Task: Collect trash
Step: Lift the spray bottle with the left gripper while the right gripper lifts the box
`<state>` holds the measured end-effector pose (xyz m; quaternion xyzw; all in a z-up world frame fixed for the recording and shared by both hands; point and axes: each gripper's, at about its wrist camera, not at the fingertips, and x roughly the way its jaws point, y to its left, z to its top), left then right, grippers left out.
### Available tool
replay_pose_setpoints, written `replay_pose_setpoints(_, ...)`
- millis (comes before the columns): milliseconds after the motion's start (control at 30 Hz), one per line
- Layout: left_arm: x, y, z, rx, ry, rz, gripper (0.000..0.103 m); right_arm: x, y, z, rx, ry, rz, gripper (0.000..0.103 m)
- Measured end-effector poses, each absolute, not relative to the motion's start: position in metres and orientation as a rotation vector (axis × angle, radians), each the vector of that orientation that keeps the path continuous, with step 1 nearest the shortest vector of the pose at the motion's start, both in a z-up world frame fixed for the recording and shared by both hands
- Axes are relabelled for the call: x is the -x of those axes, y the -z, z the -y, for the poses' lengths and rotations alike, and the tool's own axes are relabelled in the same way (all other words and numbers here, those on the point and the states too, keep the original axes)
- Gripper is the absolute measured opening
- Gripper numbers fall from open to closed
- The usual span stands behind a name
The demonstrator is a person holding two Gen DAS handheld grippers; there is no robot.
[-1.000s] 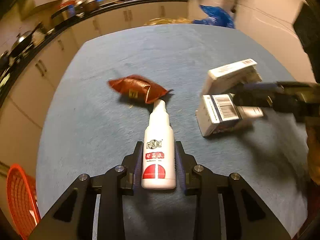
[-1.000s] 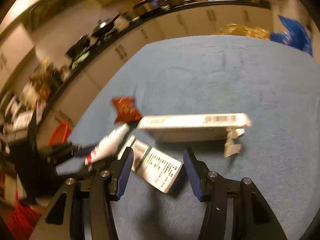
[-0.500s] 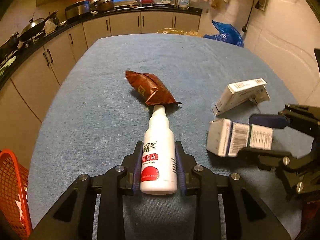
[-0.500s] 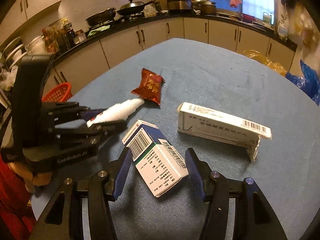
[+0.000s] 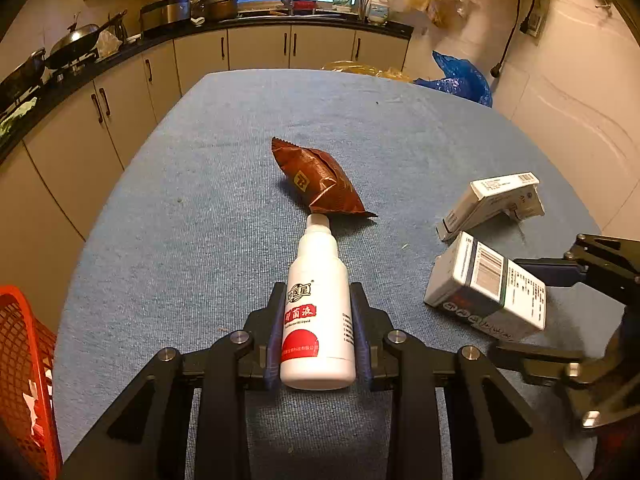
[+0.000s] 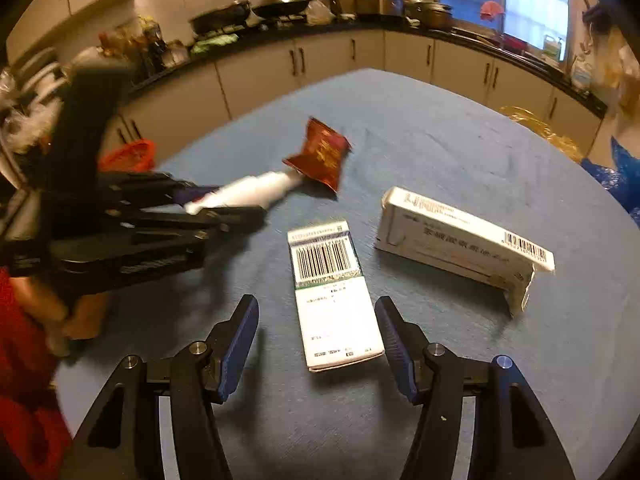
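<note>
Well clear: table (image 5: pixel 240 184) edges

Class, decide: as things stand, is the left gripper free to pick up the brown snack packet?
Probably not: the left gripper is shut on the white bottle, whose cap lies against the brown snack packet.

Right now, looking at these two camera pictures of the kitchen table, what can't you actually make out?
- Red basket, left wrist view: cut off by the left edge; contents mostly hidden.
- White spray bottle, right wrist view: blurred, label unreadable, base hidden by the left gripper.
- Barcoded box, right wrist view: small print too blurred to read.
- Person's hand, right wrist view: blurred, partly behind the gripper.
</note>
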<state>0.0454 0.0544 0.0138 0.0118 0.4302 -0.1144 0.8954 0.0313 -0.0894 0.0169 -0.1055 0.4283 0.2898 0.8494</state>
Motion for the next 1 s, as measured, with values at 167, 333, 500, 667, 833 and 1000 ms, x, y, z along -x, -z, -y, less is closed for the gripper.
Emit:
replay_pose_setpoints(167, -0.046, -0.014, -0.050, -0.029, 0.235, -0.887, 0.029, -0.034, -0.013, 0.086, 0.225, -0.580, -0.905, 0.042)
replay_pose_setpoints(333, -0.045, -0.014, -0.051, -0.018, 0.233, -0.881, 0.029, -0.037, -0.018, 0.095, 0.144, -0.563, -0.889, 0.037)
replay_pose_setpoints(500, -0.038, -0.025, -0.057, -0.003, 0.214, -0.810, 0.029, -0.032, -0.037, 0.103, 0.027, -0.554, -0.801, 0.037)
replay_pose_setpoints(667, -0.031, -0.036, -0.062, -0.009, 0.157, -0.722, 0.029, -0.027, -0.044, 0.102, -0.037, -0.533, -0.744, 0.037)
replay_pose_setpoints(833, -0.031, -0.044, -0.069, 0.000, 0.094, -0.665, 0.029, -0.025, -0.049, 0.099, -0.056, -0.500, -0.705, 0.037)
replay_pose_setpoints(1000, -0.034, -0.045, -0.073, 0.000, 0.077, -0.663, 0.029, -0.026, -0.047, 0.098, -0.064, -0.496, -0.716, 0.037)
